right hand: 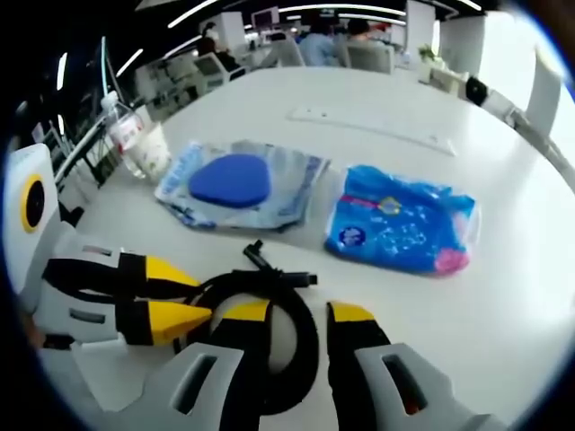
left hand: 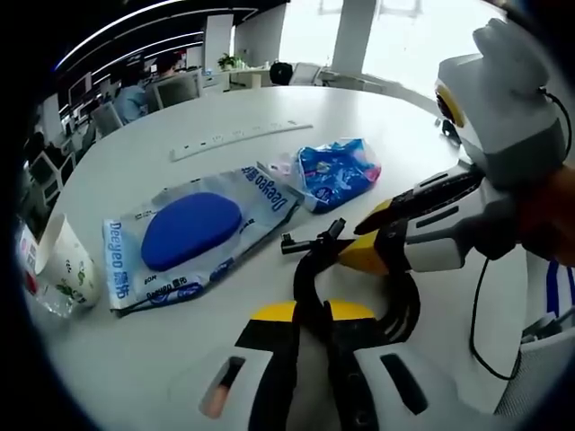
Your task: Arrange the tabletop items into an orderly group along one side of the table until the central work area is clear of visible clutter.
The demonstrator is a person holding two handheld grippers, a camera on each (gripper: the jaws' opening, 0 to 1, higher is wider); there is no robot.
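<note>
Left gripper view gives me a wide round white counter (left hand: 377,117) with plenty of bare surface beyond the clutter, stretching to its far curved edge; a long white power strip (left hand: 241,137) lies out there alone. Near the left edge stands a white paper cup with a green print (left hand: 65,265), next to some clear plastic. Between cup and centre lies a clear plastic pouch with a dark blue oval pad inside (left hand: 189,232), flat, and just beside its far corner a crumpled blue printed plastic packet (left hand: 334,171).

My left tongs (left hand: 310,310) sit low on the counter with the yellow-tipped jaws nearly together, pinching a coiled black cable (left hand: 310,269) whose plug end points toward the pouch. My right tongs (left hand: 359,242) come in from the right, jaws only slightly apart at the same coil; I cannot tell whether they actually grip it.

Right gripper view shows the right tongs (right hand: 287,314) straddling the black loop (right hand: 269,283), jaws a little apart, the left tongs (right hand: 193,301) entering from the left, touching the coil. Open counter (right hand: 503,296) lies to the right of the packet (right hand: 402,220).
</note>
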